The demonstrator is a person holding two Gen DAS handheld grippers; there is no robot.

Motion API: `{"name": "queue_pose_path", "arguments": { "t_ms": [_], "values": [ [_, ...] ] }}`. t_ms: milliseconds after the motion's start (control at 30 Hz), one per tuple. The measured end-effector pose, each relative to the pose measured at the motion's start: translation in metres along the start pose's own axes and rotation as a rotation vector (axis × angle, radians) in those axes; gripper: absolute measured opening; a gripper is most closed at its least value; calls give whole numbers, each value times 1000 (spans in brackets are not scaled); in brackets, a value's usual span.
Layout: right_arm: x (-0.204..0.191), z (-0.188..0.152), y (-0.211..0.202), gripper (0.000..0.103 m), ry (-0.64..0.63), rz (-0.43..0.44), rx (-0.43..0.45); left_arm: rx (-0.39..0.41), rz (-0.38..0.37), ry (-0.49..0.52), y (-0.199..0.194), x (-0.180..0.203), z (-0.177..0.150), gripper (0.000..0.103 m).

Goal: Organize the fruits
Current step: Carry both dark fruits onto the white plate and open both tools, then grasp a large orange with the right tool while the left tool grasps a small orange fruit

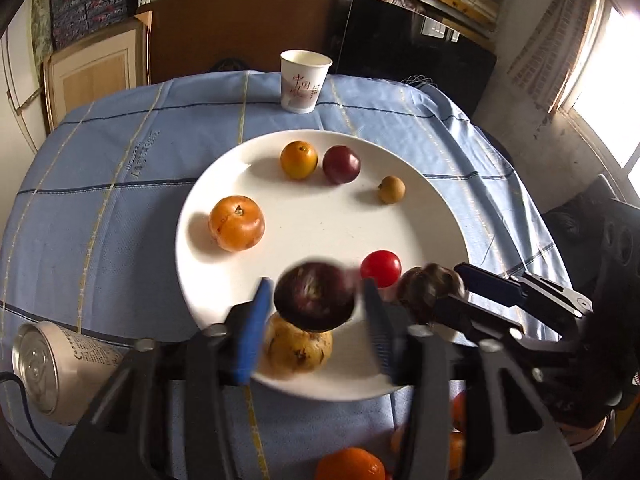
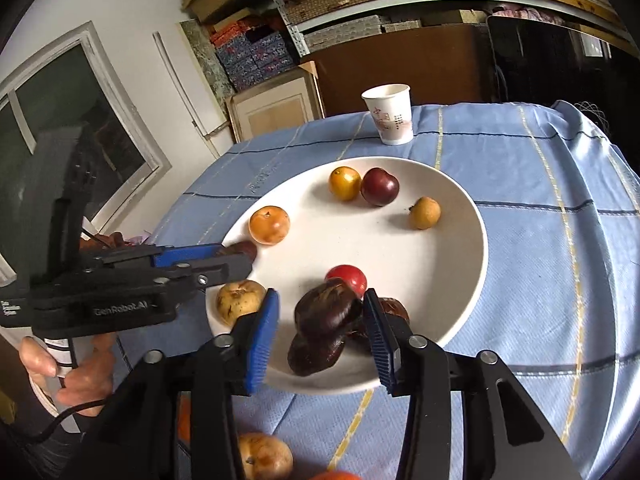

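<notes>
Left wrist view: my left hand-held gripper (image 1: 314,308) stood apart around a dark plum (image 1: 315,297), blurred, whether gripped I cannot tell, over a yellow pear-like fruit (image 1: 300,346) at the white plate's (image 1: 224,184) six o'clock rim. Persimmon (image 1: 237,223) at nine; orange (image 1: 299,159) and red plum (image 1: 341,164) at twelve; longan (image 1: 392,189) at two; red tomato (image 1: 381,268) near four. My right hand-held gripper (image 1: 452,286) entered at four, holding a dark fruit.

Right wrist view: right hand-held gripper (image 2: 320,320) apart, straddling two dark chestnut-like fruits (image 2: 320,328) at six. Advice: release low, clear of the pear, so nothing rolls off onto the counter (image 2: 540,240).
</notes>
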State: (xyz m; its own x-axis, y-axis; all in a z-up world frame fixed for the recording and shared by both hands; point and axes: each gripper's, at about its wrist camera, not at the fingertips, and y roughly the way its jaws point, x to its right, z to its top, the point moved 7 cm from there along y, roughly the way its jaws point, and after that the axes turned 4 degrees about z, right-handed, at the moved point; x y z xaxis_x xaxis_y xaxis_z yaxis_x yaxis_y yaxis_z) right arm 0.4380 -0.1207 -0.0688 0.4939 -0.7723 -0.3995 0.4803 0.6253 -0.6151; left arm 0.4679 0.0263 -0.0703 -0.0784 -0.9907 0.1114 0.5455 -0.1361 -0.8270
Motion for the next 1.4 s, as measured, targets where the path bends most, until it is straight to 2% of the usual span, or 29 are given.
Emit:
{"name": "queue_pose_path", "arguments": {
  "t_ms": [33, 167, 233, 300, 433, 600, 733, 933, 1300, 1400],
  "values": [
    [-1, 1, -1, 52, 0, 3, 5, 17, 10, -9, -4, -2, 0, 83],
    [-11, -6, -23, 56, 6, 55, 42, 97, 9, -6, -40, -1, -12, 85],
    [-15, -17, -39, 59, 12, 88, 71, 155, 31, -11, -64, -4, -29, 96],
    [-15, -31, -55, 64, 23, 99, 94, 204, 37, -19, -84, -6, -51, 96],
    [-14, -52, -71, 65, 8, 72, 98, 265, 29, -53, -103, -11, -97, 97],
    [-5, -71, -75, 65, 55, 61, 68, 243, 73, -78, -102, -19, -131, 97],
    [-2, -77, -81, 65, 70, 59, 62, 286, 165, -79, -110, -25, -136, 97],
    [5, -90, -70, 65, 108, 62, -5, 271, 92, -135, -112, -32, -138, 97],
    [5, -105, -48, 64, 101, 47, -88, 265, 92, -121, -112, -26, -143, 97],
    [6, -106, -45, 61, 101, 46, -98, 266, 95, -115, -113, -25, -144, 97]
  ]
}}
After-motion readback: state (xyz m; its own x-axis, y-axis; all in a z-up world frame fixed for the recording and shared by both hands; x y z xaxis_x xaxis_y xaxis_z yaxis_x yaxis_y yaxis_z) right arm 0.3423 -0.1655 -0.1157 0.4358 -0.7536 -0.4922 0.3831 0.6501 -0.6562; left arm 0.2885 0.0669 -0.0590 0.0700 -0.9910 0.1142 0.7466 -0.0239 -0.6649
